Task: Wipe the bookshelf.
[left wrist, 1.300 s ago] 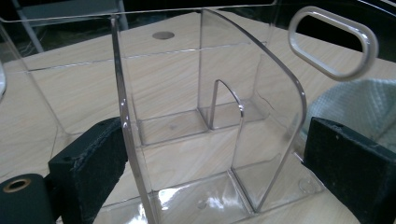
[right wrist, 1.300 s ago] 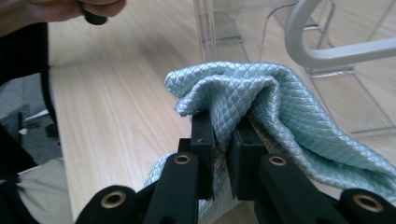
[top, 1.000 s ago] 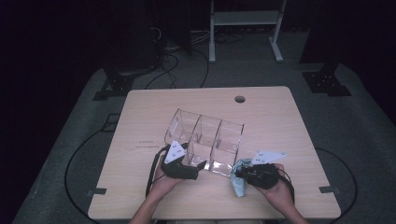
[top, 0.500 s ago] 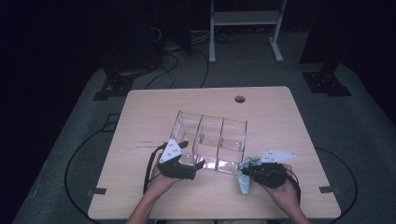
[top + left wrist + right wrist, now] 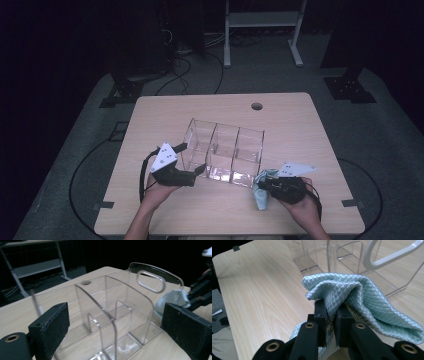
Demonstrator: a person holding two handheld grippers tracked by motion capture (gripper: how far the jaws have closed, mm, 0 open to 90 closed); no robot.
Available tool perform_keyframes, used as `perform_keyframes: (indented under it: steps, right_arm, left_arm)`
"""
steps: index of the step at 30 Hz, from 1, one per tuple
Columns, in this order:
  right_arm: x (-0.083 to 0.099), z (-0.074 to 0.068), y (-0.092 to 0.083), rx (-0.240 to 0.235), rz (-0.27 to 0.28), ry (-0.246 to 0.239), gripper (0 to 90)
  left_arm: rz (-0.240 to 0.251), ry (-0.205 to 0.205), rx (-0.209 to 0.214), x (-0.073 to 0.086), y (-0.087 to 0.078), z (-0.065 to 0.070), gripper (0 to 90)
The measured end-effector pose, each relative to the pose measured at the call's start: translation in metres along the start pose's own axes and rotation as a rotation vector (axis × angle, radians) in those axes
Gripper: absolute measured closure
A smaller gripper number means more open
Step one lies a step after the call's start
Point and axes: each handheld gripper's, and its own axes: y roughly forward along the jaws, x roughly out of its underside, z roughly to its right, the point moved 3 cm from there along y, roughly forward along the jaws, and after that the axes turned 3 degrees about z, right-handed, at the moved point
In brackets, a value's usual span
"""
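1. The cloth (image 5: 362, 297), pale green with a quilted diamond weave, is bunched in soft folds and hangs just beside the near right corner of the clear organizer (image 5: 222, 152).
2. The organizer is hard see-through plastic, three open compartments in a row with rounded dividers and an oval handle cut-out at one end.
3. It stands mid-counter (image 5: 300, 125); bare pale wood lies open all round, widest toward the far edge.
4. The right gripper (image 5: 331, 315) has its jaws nearly together, pinching the cloth.
5. The left gripper (image 5: 192, 160) holds its jaws wide, apparently straddling the organizer's left end without pressing it.
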Motion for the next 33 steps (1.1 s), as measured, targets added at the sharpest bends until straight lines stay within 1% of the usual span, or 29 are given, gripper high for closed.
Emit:
perform_keyframes:
  steps: [2,3,4,6,8,12,13,14,18,20,23,25,29,31,33]
  right_arm:
    - [-0.001,-0.002,-0.001,-0.003,0.003,-0.007,81.7]
    - [-0.001,-0.002,-0.001,-0.003,0.003,-0.007,81.7]
    - [-0.001,-0.003,-0.001,-0.004,0.003,-0.005,81.8]
    - [-0.001,-0.004,-0.002,-0.008,0.004,-0.004,81.7]
    - [-0.001,-0.006,-0.002,-0.01,0.002,-0.003,81.7]
    - [-0.002,-0.005,0.0,-0.004,-0.001,-0.001,81.7]
    - [-0.002,-0.004,0.0,-0.001,0.0,-0.001,81.7]
    - [-0.002,-0.004,0.0,0.001,0.0,0.0,81.7]
    - [-0.002,-0.003,0.001,0.008,0.001,0.004,81.7]
    - [-0.003,-0.003,0.001,0.012,0.0,0.006,81.7]
    - [-0.003,-0.004,0.001,0.023,-0.007,0.001,81.7]
    - [-0.003,-0.005,0.001,0.025,-0.01,0.002,81.7]
    - [-0.004,-0.005,0.002,0.029,-0.016,-0.001,81.7]
    - [-0.004,-0.005,0.002,0.028,-0.016,-0.001,81.7]
    - [-0.004,-0.004,0.002,0.028,-0.015,0.002,81.7]
  left_arm:
    - [0.002,-0.009,-0.009,0.001,-0.003,-0.004,7.1]
    - [-0.003,-0.005,-0.018,0.002,-0.004,-0.006,7.1]
    - [0.003,-0.012,-0.026,0.003,-0.004,-0.008,7.1]
    - [0.0,-0.019,-0.035,0.005,-0.006,-0.013,7.1]
    - [-0.01,-0.017,-0.051,0.007,-0.005,-0.016,7.1]
    - [-0.038,-0.034,-0.058,0.016,-0.002,-0.023,7.0]
    - [-0.043,-0.038,-0.056,0.017,-0.001,-0.024,7.0]
    - [-0.052,-0.052,-0.048,0.02,0.001,-0.025,7.0]
    - [-0.081,-0.062,-0.037,0.026,0.01,-0.028,7.1]
    - [-0.086,-0.06,-0.034,0.029,0.013,-0.029,7.1]
    - [-0.086,-0.075,-0.026,0.031,0.018,-0.032,7.4]
    - [-0.083,-0.095,-0.015,0.033,0.021,-0.035,7.4]
    - [-0.093,-0.094,0.005,0.035,0.028,-0.037,7.3]
    - [-0.093,-0.085,0.018,0.036,0.032,-0.038,7.4]
    - [-0.096,-0.081,0.014,0.037,0.035,-0.038,7.7]
